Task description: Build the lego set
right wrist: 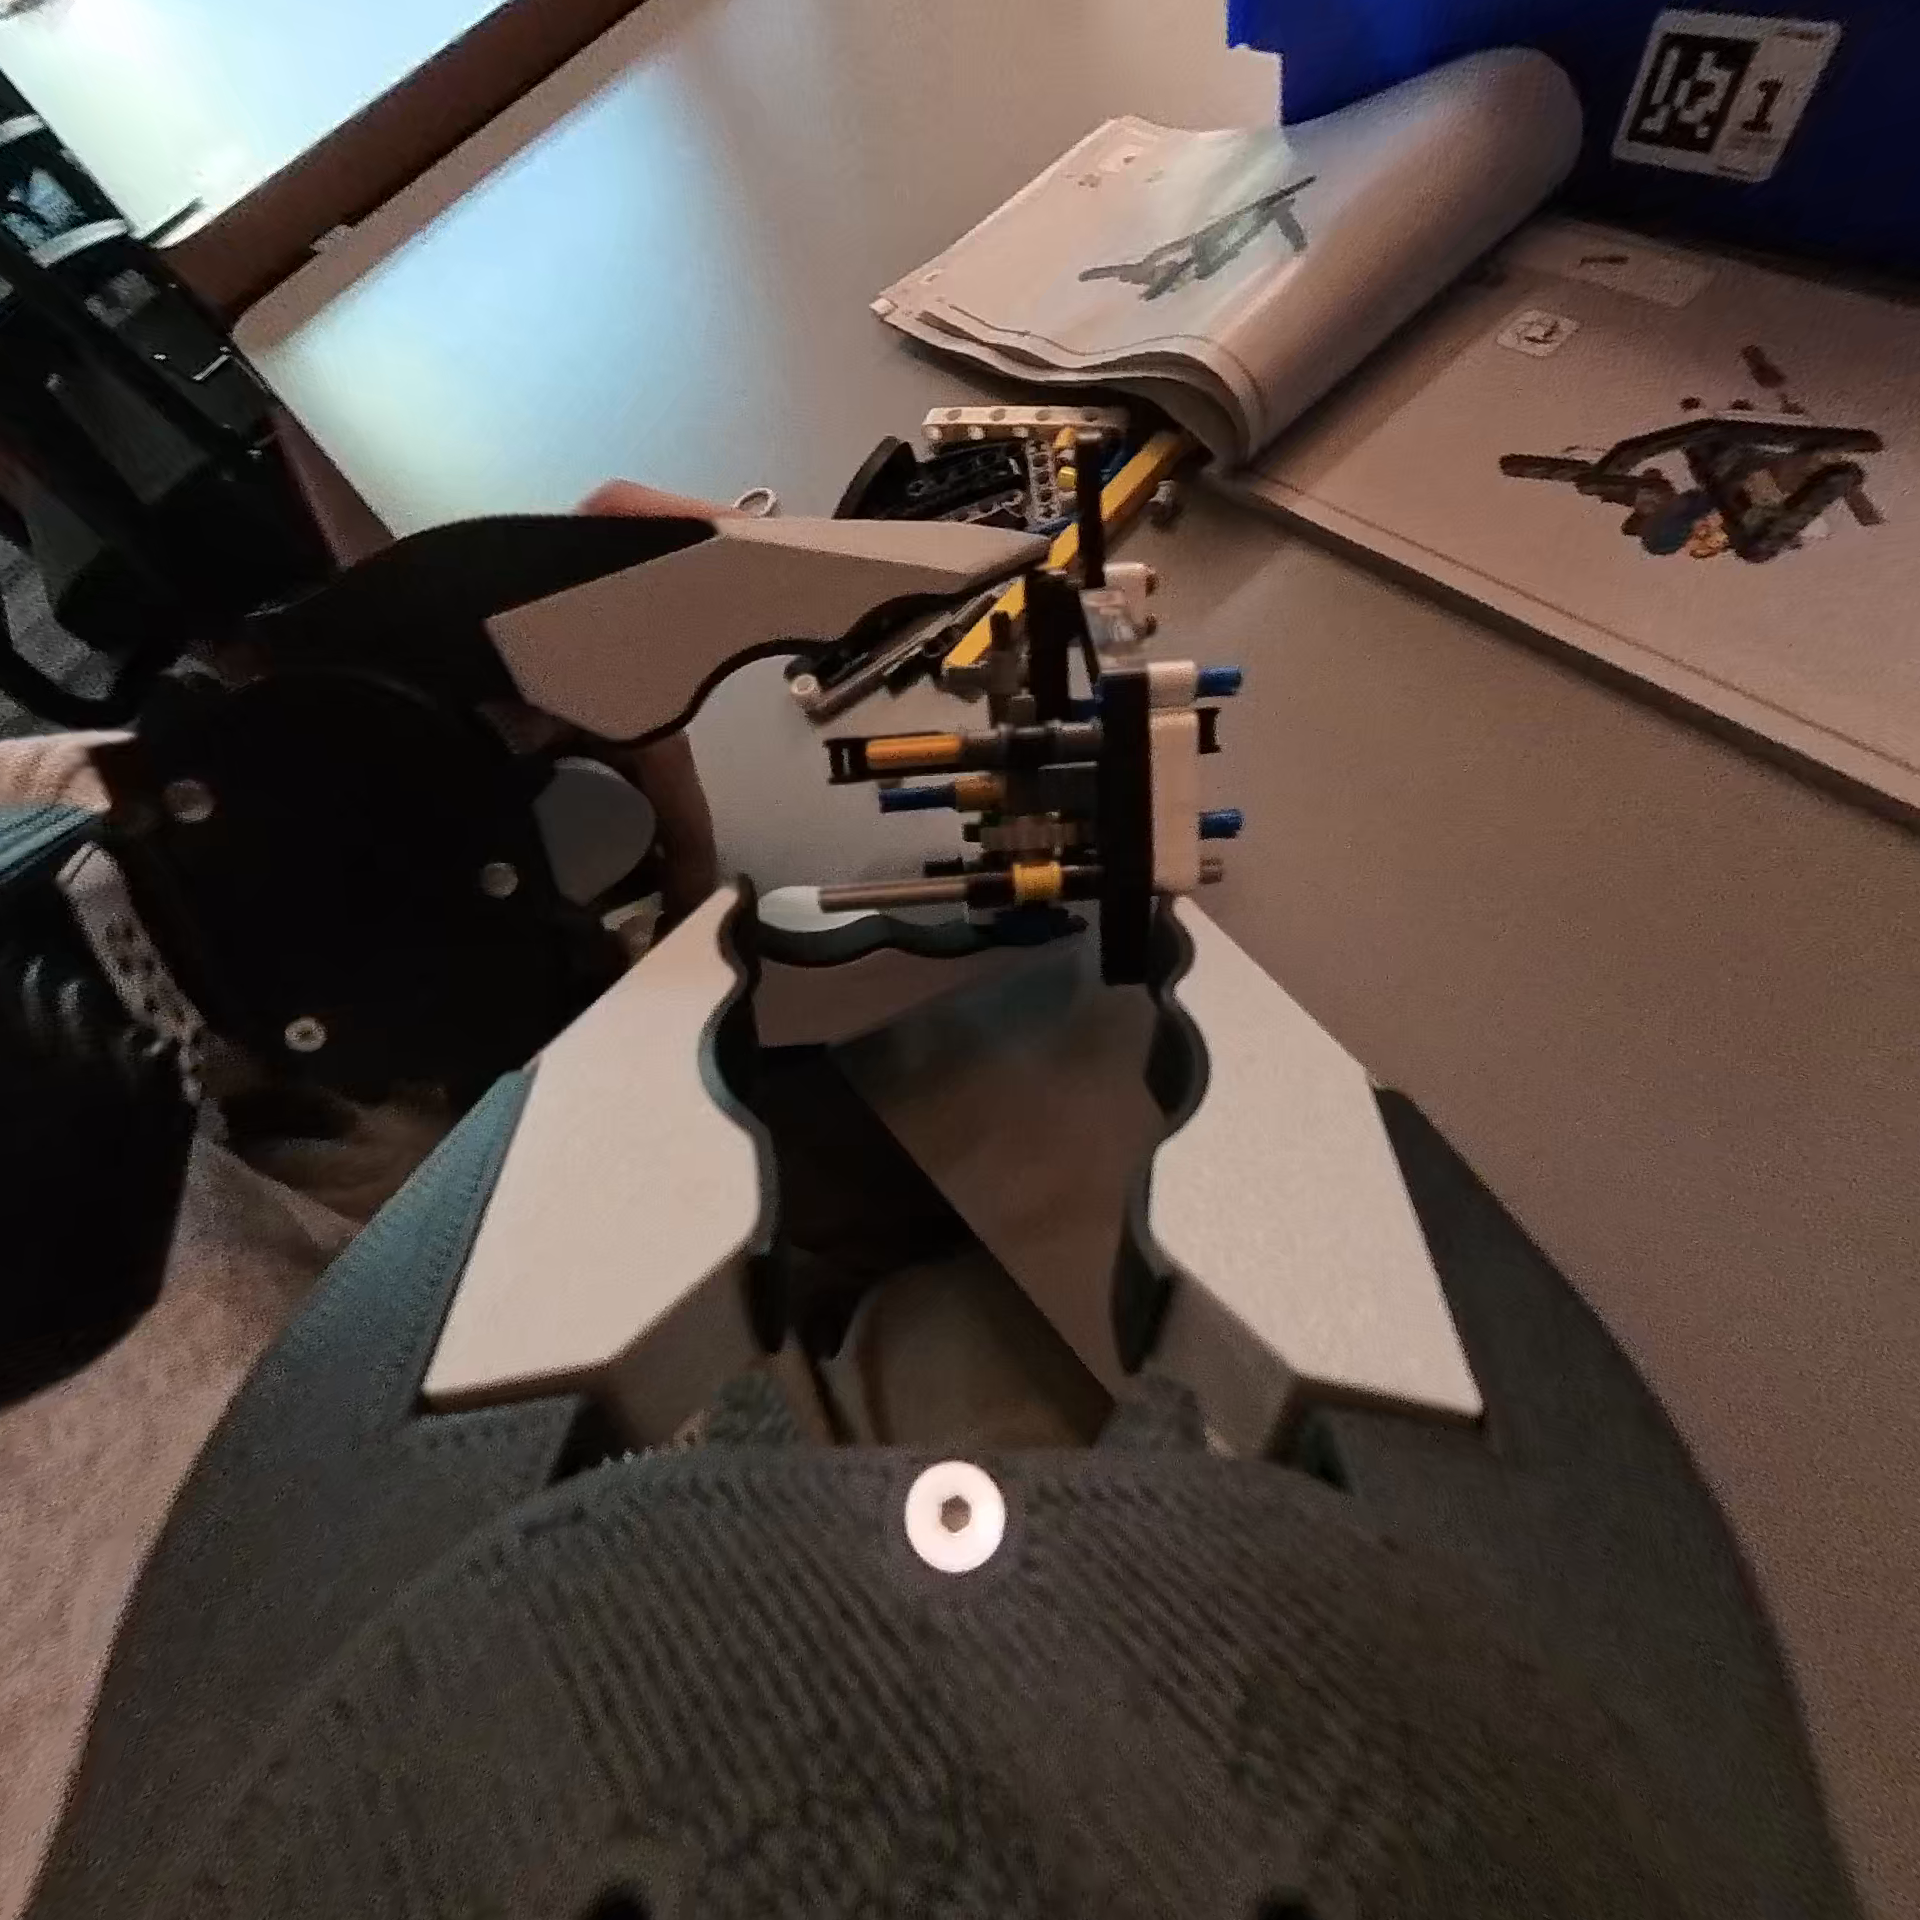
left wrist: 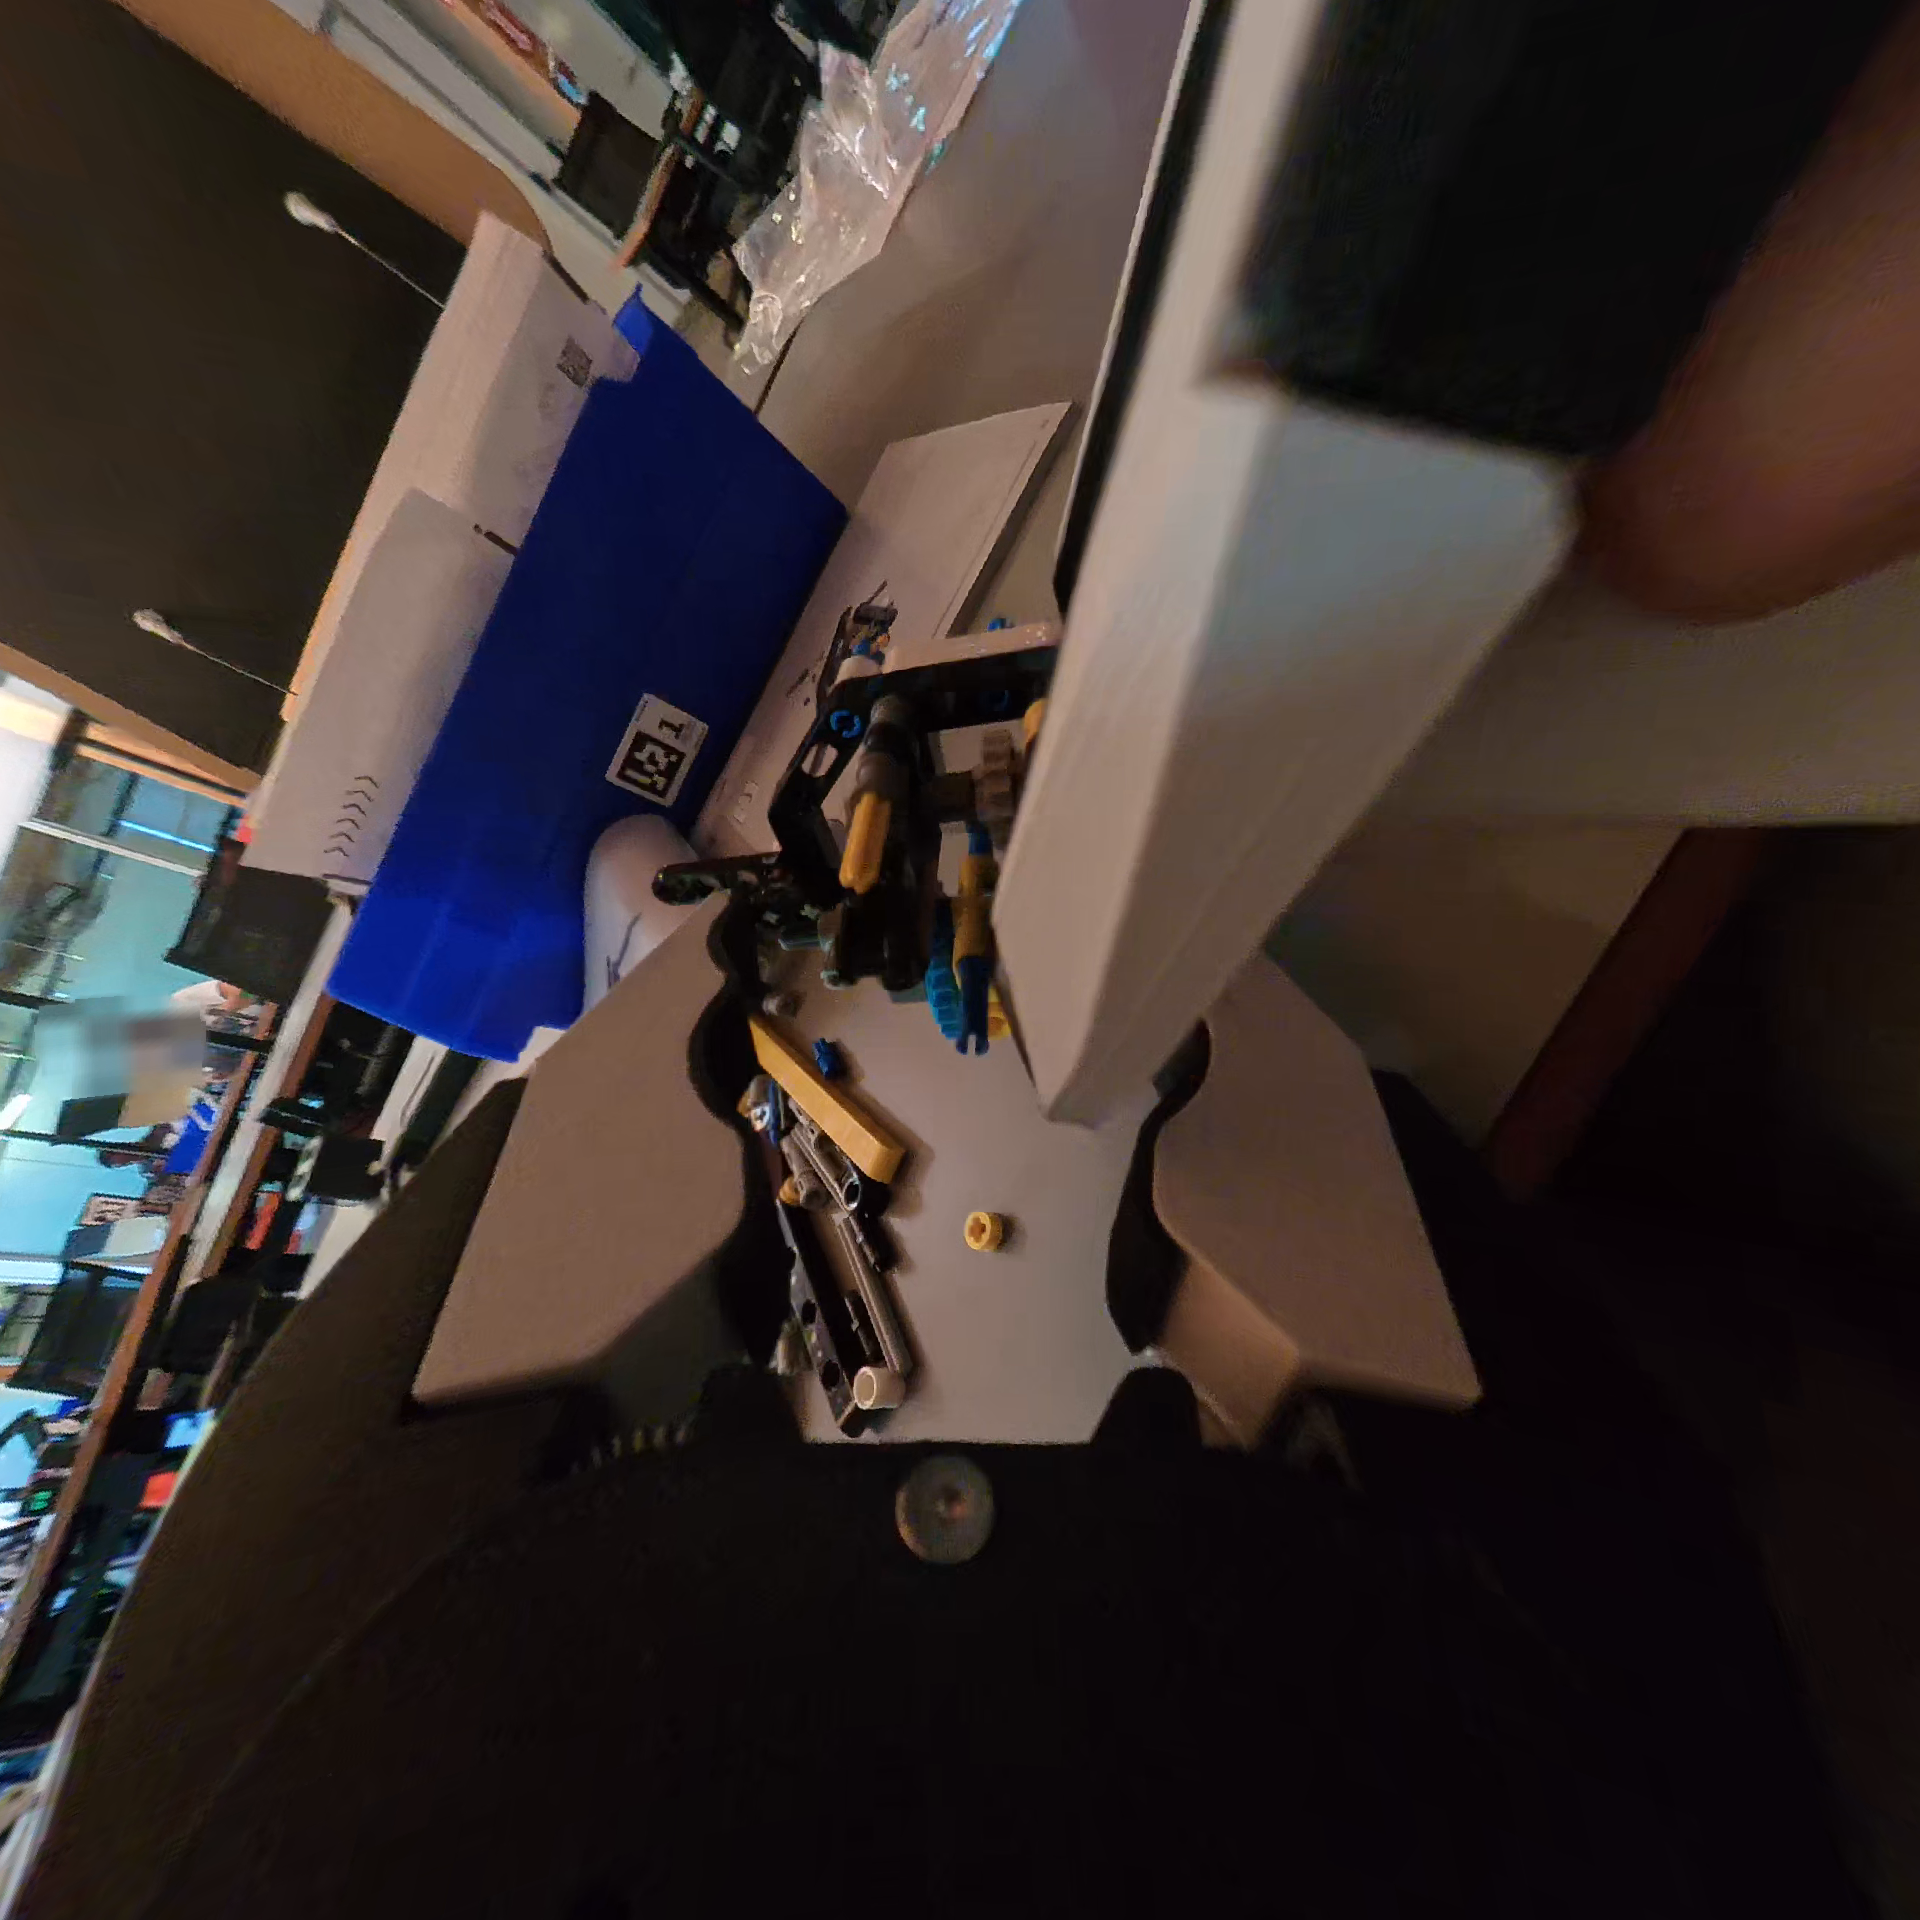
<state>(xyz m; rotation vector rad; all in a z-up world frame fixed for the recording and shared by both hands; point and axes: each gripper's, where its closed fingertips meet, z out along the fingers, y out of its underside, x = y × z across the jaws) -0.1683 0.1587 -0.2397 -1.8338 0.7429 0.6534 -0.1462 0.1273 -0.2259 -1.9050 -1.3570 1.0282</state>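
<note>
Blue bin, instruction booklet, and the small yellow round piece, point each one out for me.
blue bin (left wrist: 623,644), left wrist view, on its broad side wall.
instruction booklet (right wrist: 1195,270), right wrist view, on its open curled page.
small yellow round piece (left wrist: 987,1230), left wrist view, on its top.

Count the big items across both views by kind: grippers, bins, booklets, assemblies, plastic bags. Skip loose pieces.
Grippers: 2 (left gripper, right gripper)
Blue bin: 1
Instruction booklet: 1
Partly built assembly: 1
Clear plastic bag: 1
Total: 6
</note>
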